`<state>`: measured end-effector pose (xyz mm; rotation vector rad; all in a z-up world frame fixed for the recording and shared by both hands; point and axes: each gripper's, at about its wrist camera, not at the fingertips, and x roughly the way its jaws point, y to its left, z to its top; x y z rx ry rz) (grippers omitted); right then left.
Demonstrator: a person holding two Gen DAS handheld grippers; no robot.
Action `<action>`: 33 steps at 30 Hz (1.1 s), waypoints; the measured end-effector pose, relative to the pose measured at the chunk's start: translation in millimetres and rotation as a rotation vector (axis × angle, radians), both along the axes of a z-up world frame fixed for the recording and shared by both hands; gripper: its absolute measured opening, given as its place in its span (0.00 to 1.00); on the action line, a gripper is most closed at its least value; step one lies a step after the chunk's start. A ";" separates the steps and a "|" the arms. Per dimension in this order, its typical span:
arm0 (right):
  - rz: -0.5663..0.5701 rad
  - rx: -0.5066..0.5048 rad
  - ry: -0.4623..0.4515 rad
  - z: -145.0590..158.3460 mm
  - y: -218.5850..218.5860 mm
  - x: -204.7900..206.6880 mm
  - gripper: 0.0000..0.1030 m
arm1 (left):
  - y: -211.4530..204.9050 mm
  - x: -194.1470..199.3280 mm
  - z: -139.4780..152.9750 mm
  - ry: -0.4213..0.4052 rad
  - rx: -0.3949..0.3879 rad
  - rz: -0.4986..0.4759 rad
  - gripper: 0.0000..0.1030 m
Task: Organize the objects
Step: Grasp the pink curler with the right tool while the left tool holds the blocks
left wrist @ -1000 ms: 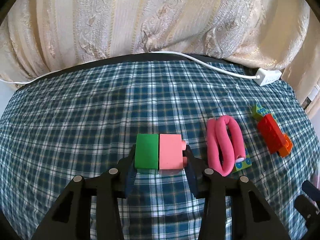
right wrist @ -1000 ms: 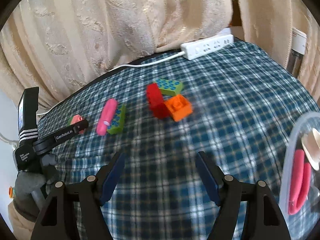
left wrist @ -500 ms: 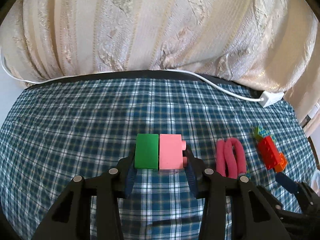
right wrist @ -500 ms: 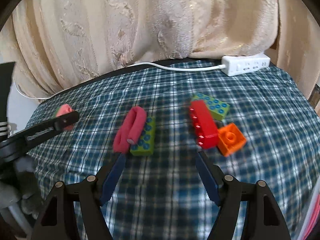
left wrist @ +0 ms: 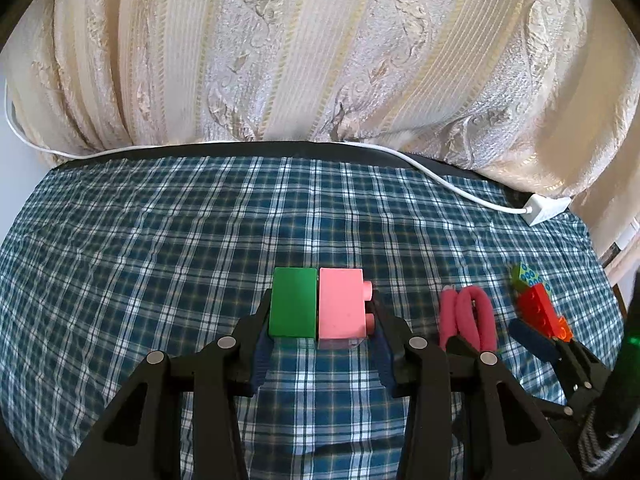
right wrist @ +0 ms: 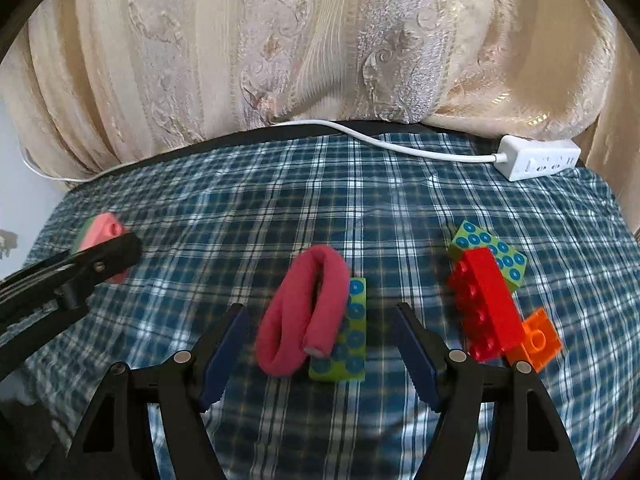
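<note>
The right gripper [right wrist: 320, 354] has closed in on the pink foam loop [right wrist: 302, 312], which a second ago lay in the upper left of its view and now sits centre frame between its spread fingers, touching neither. Behind stand the cream curtain [right wrist: 320, 48] and the checked tablecloth [right wrist: 280, 208]. The loop rests against a green studded plate [right wrist: 348, 344]; right of it lie a red brick [right wrist: 486, 306] and an orange brick [right wrist: 538, 338]. The left gripper [left wrist: 320, 320] pinches a joined green-and-pink block [left wrist: 318, 308], centre frame.

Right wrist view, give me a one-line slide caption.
Open right claw straddles the pink foam loop and green plate on the plaid cloth.
</note>
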<state>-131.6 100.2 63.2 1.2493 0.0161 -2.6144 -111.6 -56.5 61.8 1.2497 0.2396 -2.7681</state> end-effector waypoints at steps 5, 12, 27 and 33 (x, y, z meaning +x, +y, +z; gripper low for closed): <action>0.016 0.051 0.020 -4.1 -5.9 -0.9 0.65 | -2.4 -3.2 -5.0 -0.018 0.007 0.014 0.43; 0.060 0.072 0.040 -1.5 -14.7 6.4 0.51 | -2.5 -4.1 -6.5 -0.023 0.007 0.013 0.43; 0.062 -0.100 0.006 14.8 15.7 66.7 0.34 | 6.6 2.6 6.5 0.003 0.014 -0.017 0.43; 0.014 -0.179 -0.042 8.6 45.9 93.1 0.34 | 14.2 7.6 13.7 0.018 0.013 -0.036 0.43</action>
